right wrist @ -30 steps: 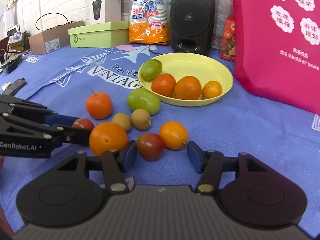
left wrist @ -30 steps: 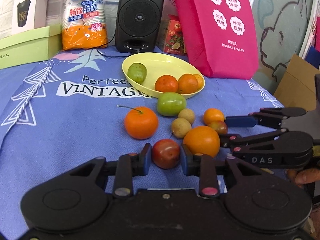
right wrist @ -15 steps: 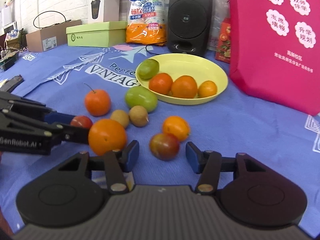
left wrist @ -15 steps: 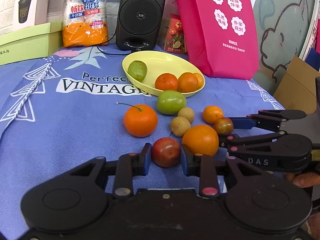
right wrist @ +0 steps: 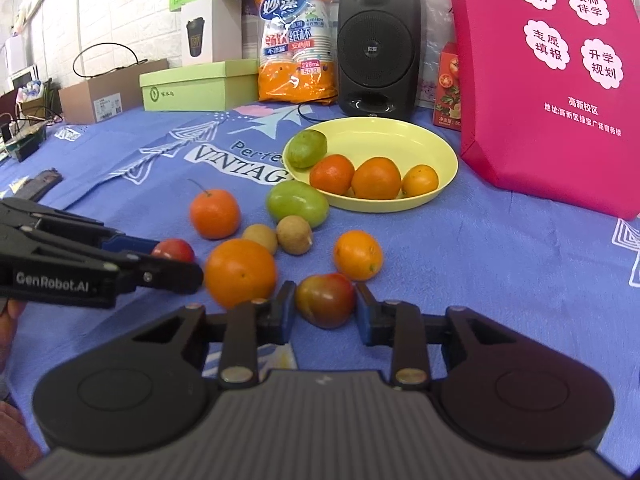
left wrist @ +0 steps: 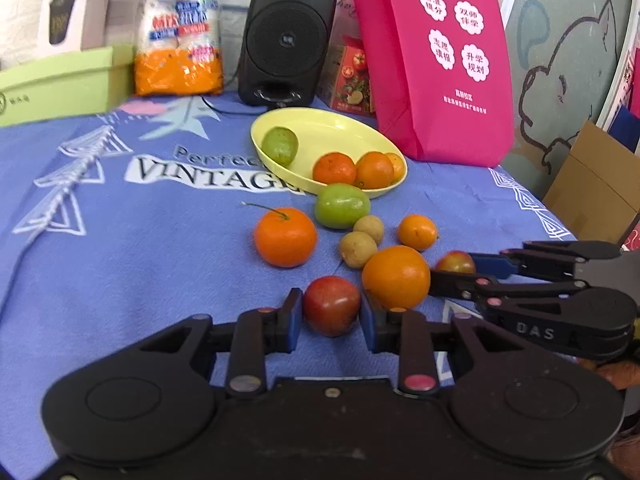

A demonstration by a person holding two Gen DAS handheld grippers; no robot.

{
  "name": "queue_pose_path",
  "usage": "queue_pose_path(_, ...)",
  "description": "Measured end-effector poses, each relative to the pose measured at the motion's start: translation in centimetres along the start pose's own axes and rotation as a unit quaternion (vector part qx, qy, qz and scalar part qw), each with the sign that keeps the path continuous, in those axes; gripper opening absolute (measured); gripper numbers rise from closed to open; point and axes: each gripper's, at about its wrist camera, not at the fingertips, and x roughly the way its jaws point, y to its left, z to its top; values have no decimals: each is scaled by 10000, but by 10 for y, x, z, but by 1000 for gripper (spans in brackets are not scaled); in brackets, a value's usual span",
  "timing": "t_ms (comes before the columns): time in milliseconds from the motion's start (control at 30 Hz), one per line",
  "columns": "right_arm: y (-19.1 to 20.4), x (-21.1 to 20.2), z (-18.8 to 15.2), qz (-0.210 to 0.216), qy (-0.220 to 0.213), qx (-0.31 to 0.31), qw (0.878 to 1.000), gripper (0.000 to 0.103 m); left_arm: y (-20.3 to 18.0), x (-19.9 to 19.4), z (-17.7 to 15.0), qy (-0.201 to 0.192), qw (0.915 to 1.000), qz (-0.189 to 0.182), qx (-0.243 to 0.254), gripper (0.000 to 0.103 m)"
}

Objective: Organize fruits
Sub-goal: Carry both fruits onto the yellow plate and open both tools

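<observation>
A yellow plate (left wrist: 352, 128) (right wrist: 424, 136) holds a green fruit and three orange ones. Loose on the blue cloth lie a stemmed tangerine (left wrist: 285, 236), a green fruit (left wrist: 341, 205), two brown longans (left wrist: 358, 249), a small orange (left wrist: 417, 232) and a large orange (left wrist: 396, 276). My left gripper (left wrist: 330, 312) is shut on a red tomato (left wrist: 331, 310) (right wrist: 173, 249). My right gripper (right wrist: 325, 301) is shut on a red-green tomato (right wrist: 325, 299) (left wrist: 455, 262).
A black speaker (left wrist: 287, 36), an orange bag of paper cups (left wrist: 179, 32), a green box (left wrist: 60, 84) and a pink tote bag (left wrist: 440, 60) stand along the back. A cardboard box (left wrist: 592, 184) sits off the table's right edge.
My right gripper slid right until the red-green tomato lay between its fingers, then closed on it. My left gripper stays shut on the red tomato and has tilted slightly.
</observation>
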Motion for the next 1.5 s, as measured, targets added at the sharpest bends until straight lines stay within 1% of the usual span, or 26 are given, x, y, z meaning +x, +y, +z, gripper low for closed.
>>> queue_pose_path(67,2,-8,-4,17,-21,-2,10000,30,-1,-7,-1,-39,10000,49,69,29)
queue_pose_path(167,4,-20,-9,91,-52,20,9999,30,-1,-18,-1,-109,9999,17,52,29)
queue_pose_path(400,4,-48,-13,37,-185,-8,9998,30,-4,-42,3,-248,9995,23,197,29)
queue_pose_path(567,1,-58,-2,-10,-319,-122,9994,30,2,-41,13,-220,9992,163,296,29)
queue_pose_path(700,-6,-55,20,-25,-479,-230,9986,30,5,-33,38,-243,9987,149,416,29)
queue_pose_path(867,-16,-27,57,-193,-556,-346,9977,30,4,-2,81,-269,9988,58,398,29)
queue_pose_path(1100,-37,31,103,-358,-432,-446,9974,30,3,68,138,-184,9992,212,283,29)
queue_pose_path(1233,-51,64,121,-352,-299,-425,9980,30,10,110,167,-21,9996,268,120,29)
queue_pose_path(1333,-60,87,129,-315,-188,-391,9986,30,14,140,181,148,9992,354,100,30)
queue_pose_path(1400,-63,101,132,-282,-86,-355,9989,30,17,156,185,227,9988,424,-20,36)
queue_pose_path(1433,-64,107,133,-270,-22,-358,9990,30,20,162,187,263,9987,438,-85,44)
queue_pose_path(1467,-63,112,133,-274,20,-377,9989,30,22,164,187,264,9986,448,-125,51)
queue_pose_path(1500,-62,115,131,-287,53,-400,9988,31,23,164,187,233,9985,477,-146,53)
